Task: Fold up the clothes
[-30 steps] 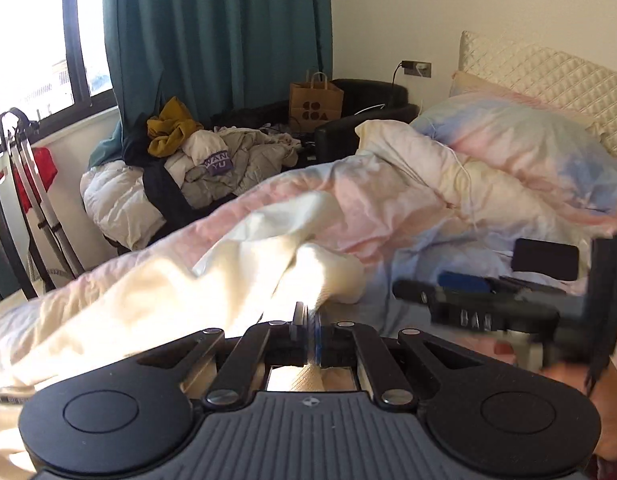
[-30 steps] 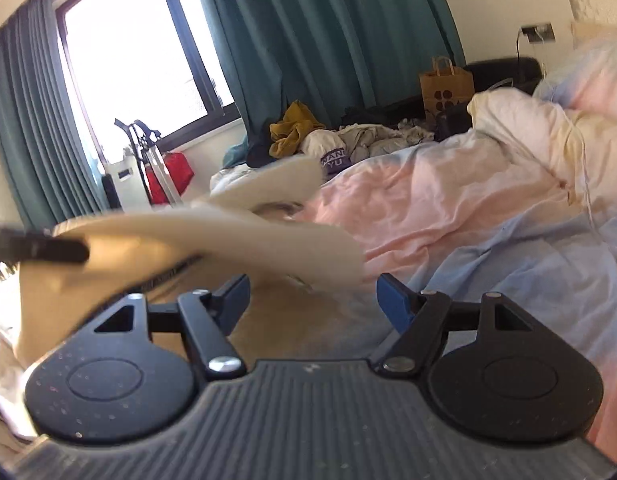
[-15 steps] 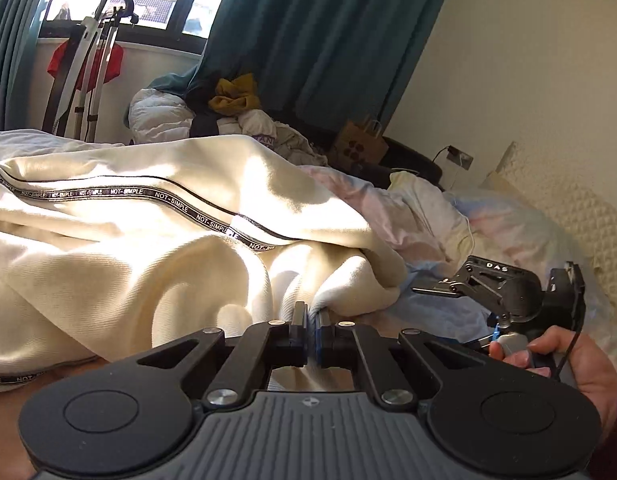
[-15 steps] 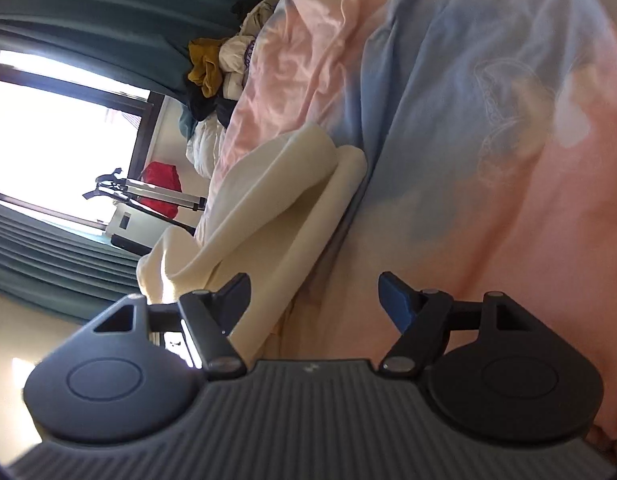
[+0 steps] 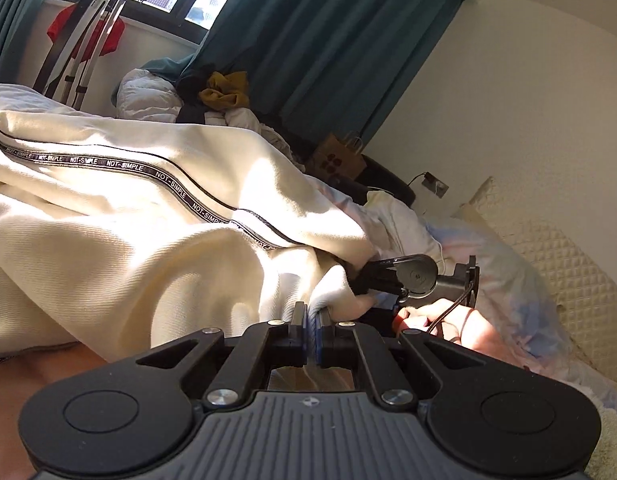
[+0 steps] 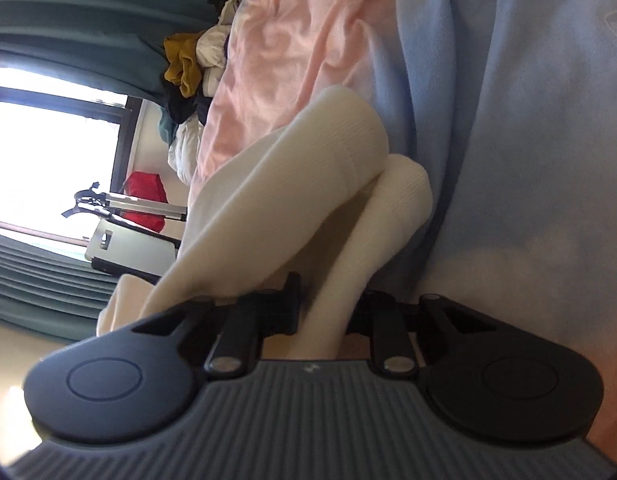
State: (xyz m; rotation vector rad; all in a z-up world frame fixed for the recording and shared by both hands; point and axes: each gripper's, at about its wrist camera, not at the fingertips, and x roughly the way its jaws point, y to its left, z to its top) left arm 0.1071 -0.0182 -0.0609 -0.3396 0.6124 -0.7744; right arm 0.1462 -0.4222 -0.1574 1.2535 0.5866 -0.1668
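A cream garment [image 5: 148,240], trimmed with a black lettered stripe, is seen bunched and part-lifted over the bed's pink and blue duvet [image 6: 528,120]. The left gripper [image 5: 311,330] is pinched tight on a fold of its edge, the jaws together with a thin layer of fabric between them. In the left wrist view the right gripper [image 5: 358,278] is seen just beside that spot, pressed into the same bunch of cloth and held by a hand [image 5: 432,320]. In the right wrist view a rolled cuff-like end of the garment [image 6: 368,208] is seen running down between the right jaws, which are closed in on it; the grip is judged to be firm, though the far finger is partly hidden by the cloth.

Both holds are placed close together on one crumpled end, so the rest of the garment is left slack. If it is pulled up from here, the wrong layers could be gathered and a twisted, uneven fold produced. The left hold is thin and near the hem, and could be lost under the weight of the thick fabric. The duvet lies directly beneath and could be caught or dragged along with it. A pile of other clothes [image 5: 224,92] by the teal curtain [image 5: 328,40] is well apart.
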